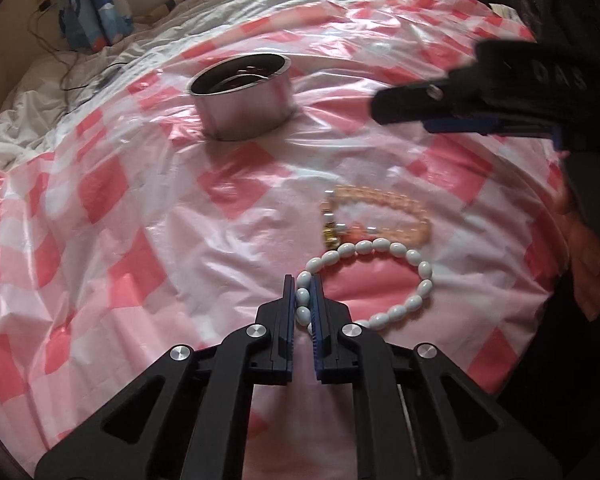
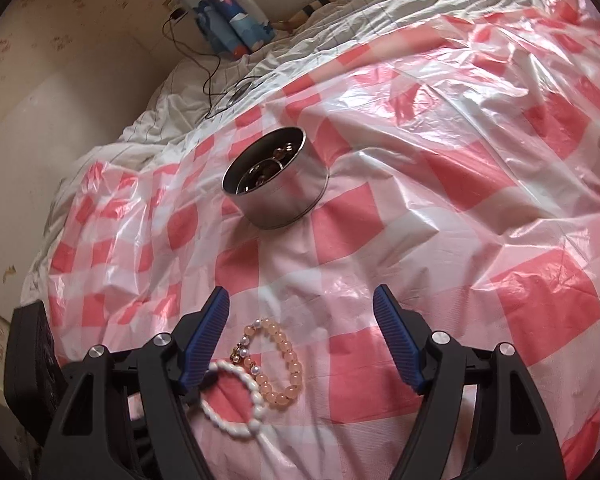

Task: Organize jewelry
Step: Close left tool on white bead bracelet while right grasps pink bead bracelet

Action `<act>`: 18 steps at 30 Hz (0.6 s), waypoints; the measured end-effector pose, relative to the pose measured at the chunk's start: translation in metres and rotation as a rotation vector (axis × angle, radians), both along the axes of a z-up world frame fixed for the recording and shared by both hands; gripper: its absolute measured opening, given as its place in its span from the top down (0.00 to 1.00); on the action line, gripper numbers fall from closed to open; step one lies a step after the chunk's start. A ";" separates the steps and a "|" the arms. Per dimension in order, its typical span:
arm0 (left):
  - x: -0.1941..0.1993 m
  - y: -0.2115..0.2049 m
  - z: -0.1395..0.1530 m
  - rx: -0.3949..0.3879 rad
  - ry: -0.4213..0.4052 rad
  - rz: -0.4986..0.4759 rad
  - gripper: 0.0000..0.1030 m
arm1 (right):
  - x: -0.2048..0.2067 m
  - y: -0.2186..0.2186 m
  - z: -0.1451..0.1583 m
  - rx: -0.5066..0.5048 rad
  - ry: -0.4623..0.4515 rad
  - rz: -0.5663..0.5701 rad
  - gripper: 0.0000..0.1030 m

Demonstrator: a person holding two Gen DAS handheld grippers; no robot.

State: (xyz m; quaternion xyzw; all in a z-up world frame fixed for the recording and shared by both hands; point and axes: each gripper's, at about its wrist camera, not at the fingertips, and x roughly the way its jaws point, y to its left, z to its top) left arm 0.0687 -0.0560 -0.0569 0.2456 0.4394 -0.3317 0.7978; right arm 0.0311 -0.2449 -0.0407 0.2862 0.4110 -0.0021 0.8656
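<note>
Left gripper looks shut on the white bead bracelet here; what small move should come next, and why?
Probably lift the left gripper straight up. Its pads pinch the white bead bracelet, which lies against the peach bead bracelet; rising clear first should separate them before carrying it toward the metal tin, where beads already sit.

A bed (image 2: pixel 112 136) with rumpled white bedding is covered by a glossy pink-and-white checked plastic sheet (image 2: pixel 440 208). On the sheet stand a round metal tin (image 2: pixel 280 196) and, nearer, two bracelets touching each other: white oval beads (image 1: pixel 380 284), peach round beads (image 1: pixel 384 208)
</note>
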 end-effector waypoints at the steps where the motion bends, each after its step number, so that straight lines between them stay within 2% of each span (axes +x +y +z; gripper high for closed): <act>1: 0.005 0.004 0.001 0.005 -0.014 0.032 0.93 | 0.001 0.003 0.001 -0.011 0.001 0.012 0.30; 3: 0.016 0.015 0.002 0.015 -0.035 0.103 0.93 | 0.003 0.010 0.002 -0.034 0.003 0.047 0.30; 7: 0.036 0.034 -0.001 0.014 -0.014 0.206 0.93 | 0.014 0.046 0.000 -0.130 0.032 0.197 0.30; 9: 0.039 0.039 -0.004 0.019 -0.007 0.221 0.93 | 0.021 0.066 -0.006 -0.223 0.083 0.255 0.30; 11: 0.040 0.040 -0.006 0.023 -0.004 0.217 0.93 | 0.029 0.084 -0.021 -0.350 0.180 0.278 0.30; 13: 0.040 0.041 -0.008 0.031 -0.002 0.215 0.93 | 0.030 0.097 -0.025 -0.438 0.204 0.295 0.32; 14: 0.040 0.040 -0.009 0.033 -0.001 0.213 0.93 | 0.030 0.101 -0.026 -0.454 0.203 0.303 0.37; 15: 0.040 0.040 -0.009 0.034 0.000 0.213 0.93 | 0.028 0.103 -0.025 -0.448 0.197 0.319 0.49; 16: 0.040 0.040 -0.009 0.034 0.002 0.214 0.93 | 0.027 0.105 -0.025 -0.447 0.189 0.329 0.65; 18: 0.040 0.041 -0.009 0.034 0.005 0.215 0.93 | 0.026 0.105 -0.024 -0.445 0.184 0.330 0.86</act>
